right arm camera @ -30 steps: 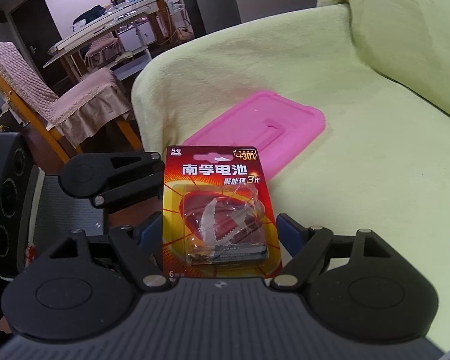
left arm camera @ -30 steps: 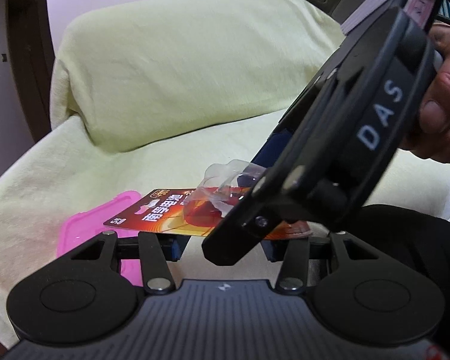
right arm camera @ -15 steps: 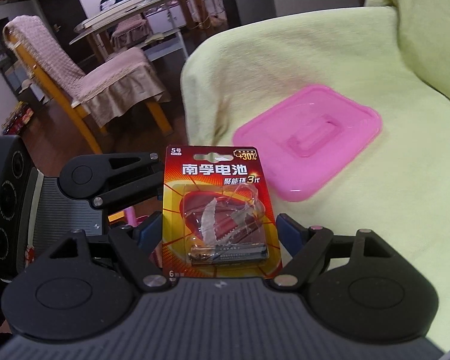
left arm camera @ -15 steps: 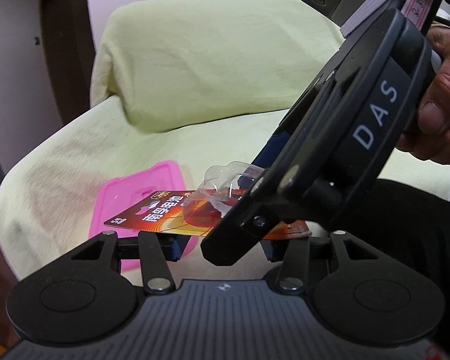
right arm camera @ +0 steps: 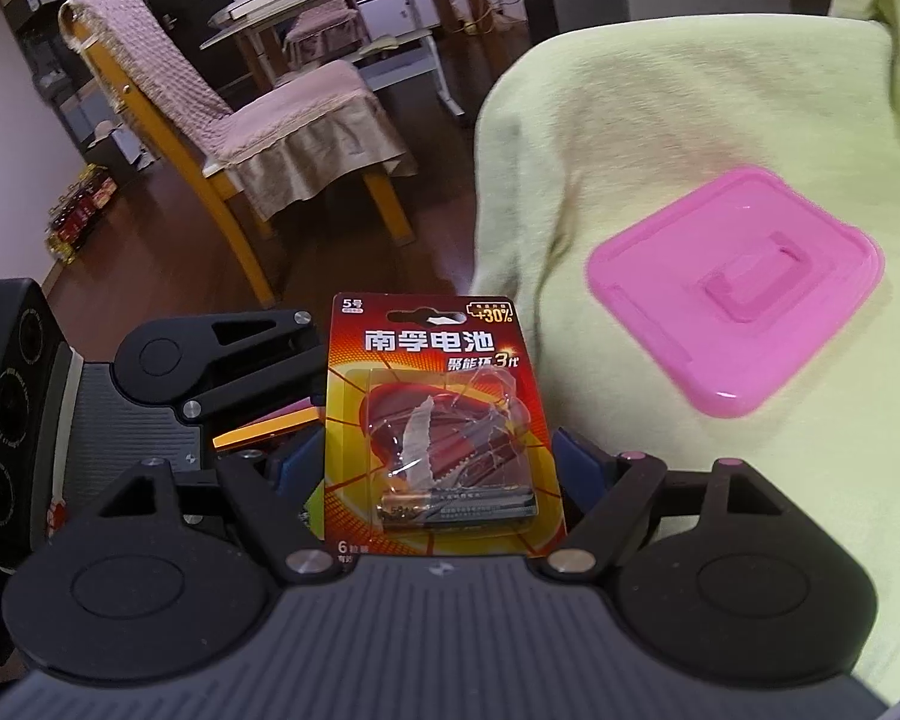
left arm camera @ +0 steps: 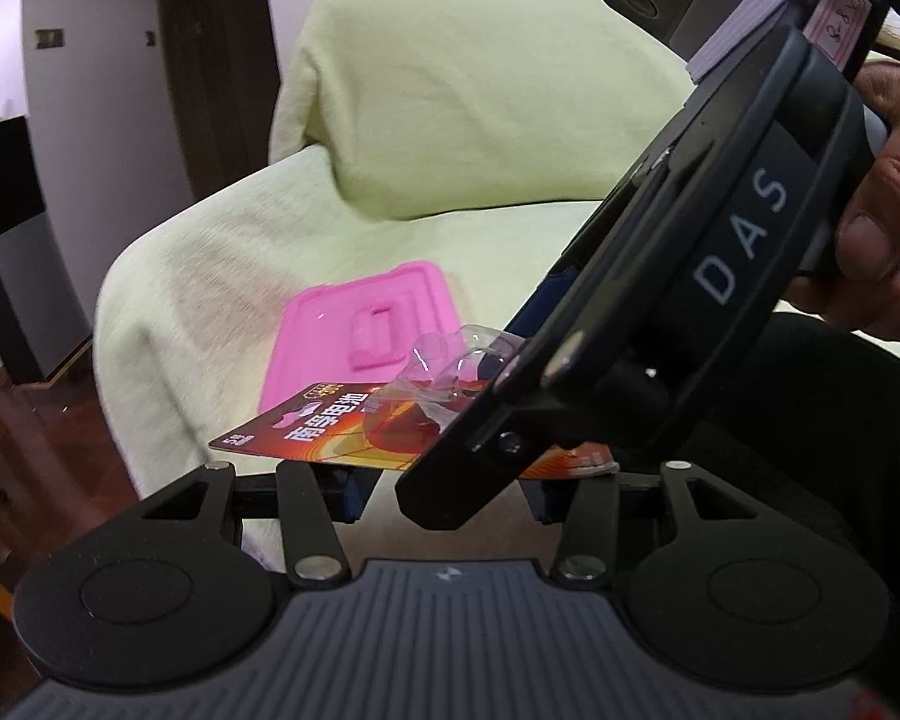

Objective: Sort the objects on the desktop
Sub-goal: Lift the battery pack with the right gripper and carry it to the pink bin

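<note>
Both tongs are up close on the same thing here: a red and orange blister pack of batteries (right arm camera: 435,420). In the right wrist view the right tongs (right arm camera: 435,474) have their blue pads against the two side edges of the card, so they're clamped on it, holding it upright facing the camera. The clear plastic bubble is torn open and one battery (right arm camera: 456,507) is lying across the bottom of it.

In the left wrist view that battery pack (left arm camera: 354,435) sits nearly flat and edge-on, right above the left tongs (left arm camera: 447,489). Their blue pads are spread about as wide as the card, but the right unit's black body blocks the contact area, so I can't tell if they're actually gripping it or just sitting under it. A person's hand (left arm camera: 882,204) is wrapped around the right unit's handle at the upper right.

Behind it all, a pink plastic lid (right arm camera: 738,294) lies flat on a sofa draped in a pale green cover (right arm camera: 660,138). A wooden chair (right arm camera: 222,120) with a beige cover stands on the dark floor further back.
</note>
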`<state>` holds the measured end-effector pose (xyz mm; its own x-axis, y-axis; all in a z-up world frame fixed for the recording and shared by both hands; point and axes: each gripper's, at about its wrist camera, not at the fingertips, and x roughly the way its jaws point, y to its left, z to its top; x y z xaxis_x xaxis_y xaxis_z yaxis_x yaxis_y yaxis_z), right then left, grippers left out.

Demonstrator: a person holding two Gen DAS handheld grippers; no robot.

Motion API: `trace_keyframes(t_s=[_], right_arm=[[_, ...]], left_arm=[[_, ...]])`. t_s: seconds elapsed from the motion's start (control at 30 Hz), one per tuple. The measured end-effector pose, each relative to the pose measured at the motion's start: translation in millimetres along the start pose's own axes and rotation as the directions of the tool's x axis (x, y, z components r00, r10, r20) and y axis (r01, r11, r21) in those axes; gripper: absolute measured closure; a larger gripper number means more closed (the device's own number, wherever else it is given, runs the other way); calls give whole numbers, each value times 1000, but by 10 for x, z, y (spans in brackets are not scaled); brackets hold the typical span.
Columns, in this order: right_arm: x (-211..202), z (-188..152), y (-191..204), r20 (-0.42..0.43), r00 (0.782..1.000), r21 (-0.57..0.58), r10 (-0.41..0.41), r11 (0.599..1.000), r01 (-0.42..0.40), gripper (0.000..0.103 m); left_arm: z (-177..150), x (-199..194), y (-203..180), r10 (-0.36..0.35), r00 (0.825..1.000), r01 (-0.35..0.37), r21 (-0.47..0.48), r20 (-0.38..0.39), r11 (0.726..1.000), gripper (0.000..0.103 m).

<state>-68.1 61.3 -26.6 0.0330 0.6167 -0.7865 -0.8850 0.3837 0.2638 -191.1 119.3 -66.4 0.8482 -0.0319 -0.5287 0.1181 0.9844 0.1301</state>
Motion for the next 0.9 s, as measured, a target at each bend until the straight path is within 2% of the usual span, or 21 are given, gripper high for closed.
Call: trace_keyframes(t_s=[0.47, 0.9], right_arm=[[361, -88, 415, -61, 994, -51, 91, 994, -95, 25], [896, -263, 970, -162, 966, -115, 201, 969, -221, 25]], left_arm=[[-388, -344, 134, 92, 993, -97, -77, -68, 992, 50], [-974, -778, 217, 196, 968, -224, -183, -160, 957, 50]])
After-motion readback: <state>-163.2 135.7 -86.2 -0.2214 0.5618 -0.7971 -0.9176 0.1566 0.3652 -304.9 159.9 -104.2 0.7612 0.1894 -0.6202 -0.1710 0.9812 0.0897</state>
